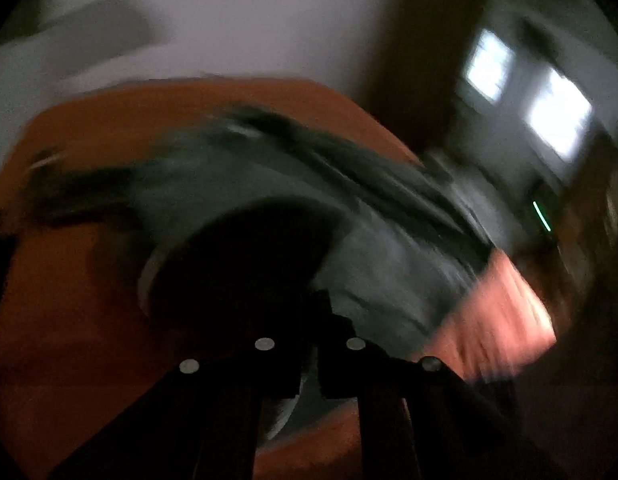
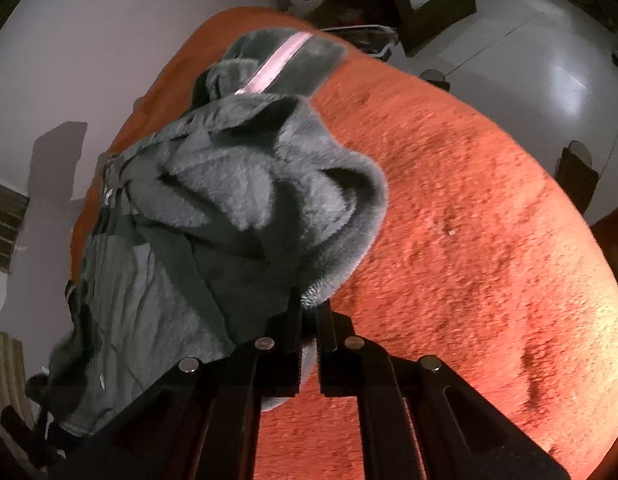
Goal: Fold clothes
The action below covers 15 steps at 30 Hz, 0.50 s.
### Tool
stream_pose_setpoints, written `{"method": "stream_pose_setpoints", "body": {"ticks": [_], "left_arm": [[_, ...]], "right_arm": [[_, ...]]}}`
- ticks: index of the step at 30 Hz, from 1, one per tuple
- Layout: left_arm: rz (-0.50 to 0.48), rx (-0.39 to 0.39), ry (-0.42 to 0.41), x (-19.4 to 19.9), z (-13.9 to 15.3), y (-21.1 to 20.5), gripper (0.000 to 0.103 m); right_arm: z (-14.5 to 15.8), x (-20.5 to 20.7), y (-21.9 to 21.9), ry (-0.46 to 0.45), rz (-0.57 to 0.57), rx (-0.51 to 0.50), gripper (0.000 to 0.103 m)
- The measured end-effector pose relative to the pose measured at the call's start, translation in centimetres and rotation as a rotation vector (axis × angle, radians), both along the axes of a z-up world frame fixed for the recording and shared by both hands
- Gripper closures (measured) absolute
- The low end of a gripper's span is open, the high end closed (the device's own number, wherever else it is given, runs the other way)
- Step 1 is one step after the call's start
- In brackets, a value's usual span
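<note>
- Grey fleece garment (image 2: 237, 200) lies bunched on the left part of an orange bed cover (image 2: 469, 220), with a pink stripe (image 2: 275, 66) at its far end
- Right gripper (image 2: 309, 320): jaws pressed together, pinching the garment's near fluffy edge
- Left gripper (image 1: 309, 320): view heavily blurred; jaws close together with grey fabric (image 1: 369, 264) at the tips, grip cannot be confirmed
- White floor (image 2: 529, 52) beyond the bed, far right

You see a dark grey fleece garment (image 2: 245, 200) with a pale pink stripe (image 2: 275, 64) at twelve o'clock, on an orange textured bedspread (image 2: 469, 220); the gripper (image 2: 309, 320) at six o'clock is black; at two o'clock, the floor (image 2: 529, 60) shows glossy white
</note>
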<state>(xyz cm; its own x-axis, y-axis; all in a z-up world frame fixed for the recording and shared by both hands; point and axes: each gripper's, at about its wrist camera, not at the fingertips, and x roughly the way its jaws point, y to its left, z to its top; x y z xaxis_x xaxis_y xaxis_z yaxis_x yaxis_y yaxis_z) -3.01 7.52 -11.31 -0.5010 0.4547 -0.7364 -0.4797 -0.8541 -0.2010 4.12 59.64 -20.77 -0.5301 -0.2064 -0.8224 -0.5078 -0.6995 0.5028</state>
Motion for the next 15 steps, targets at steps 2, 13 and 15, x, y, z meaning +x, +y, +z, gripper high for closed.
{"method": "stream_pose_setpoints", "body": {"ticks": [2, 13, 15], "left_arm": [[-0.025, -0.045, -0.038, -0.1, -1.2, 0.7, 0.094], [0.304, -0.138, -0.162, -3.4, -4.2, -8.0, 0.07], [0.346, -0.164, -0.2, -3.4, -5.2, -9.1, 0.07]], "right_arm": [[0.5, -0.4, -0.6, -0.001, 0.028, 0.007, 0.096], [8.8, -1.5, -4.6, 0.098, 0.154, 0.24, 0.092], [10.3, -0.7, -5.6, 0.108, 0.157, 0.317, 0.069]]}}
